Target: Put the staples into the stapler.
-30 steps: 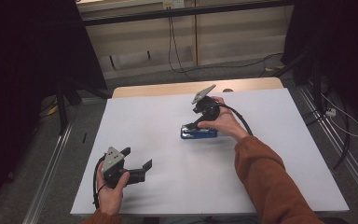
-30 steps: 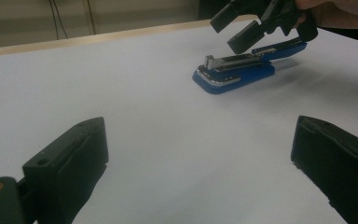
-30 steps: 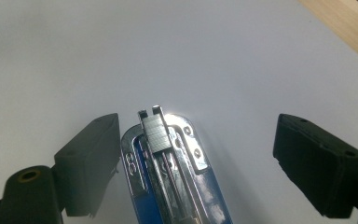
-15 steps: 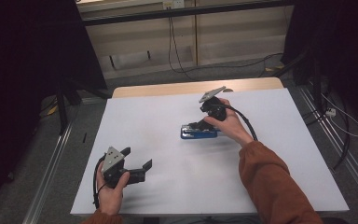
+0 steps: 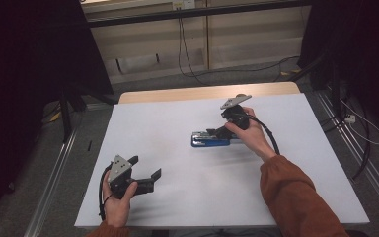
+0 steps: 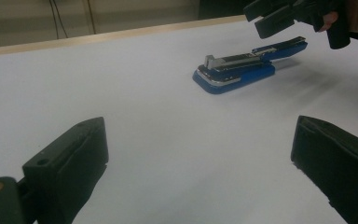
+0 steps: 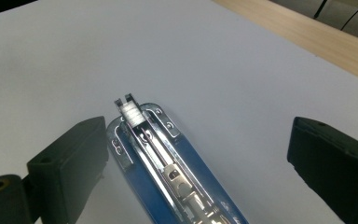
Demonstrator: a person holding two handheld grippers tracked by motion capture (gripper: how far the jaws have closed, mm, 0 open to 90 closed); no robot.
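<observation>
A white sheet covers the table point(image 5: 177, 197), leaving a strip of bare wood along its far edge; beyond lie a grey floor, trailing cables and dim wall panels. The blue stapler point(image 5: 211, 140) lies flat right of centre, its metal staple channel showing on top. The right claw point(image 5: 225, 129), released, has just been opening and hovers over the stapler's right end, whose rear is cut off in the right gripper view. The left claw point(image 5: 145, 170) gapes empty, near left.

Blue stapler point(image 5: 212, 139) with silver metal channel, black tongs point(image 5: 145, 173), white table point(image 5: 177, 197), rust-orange sleeve point(image 5: 296, 197).
</observation>
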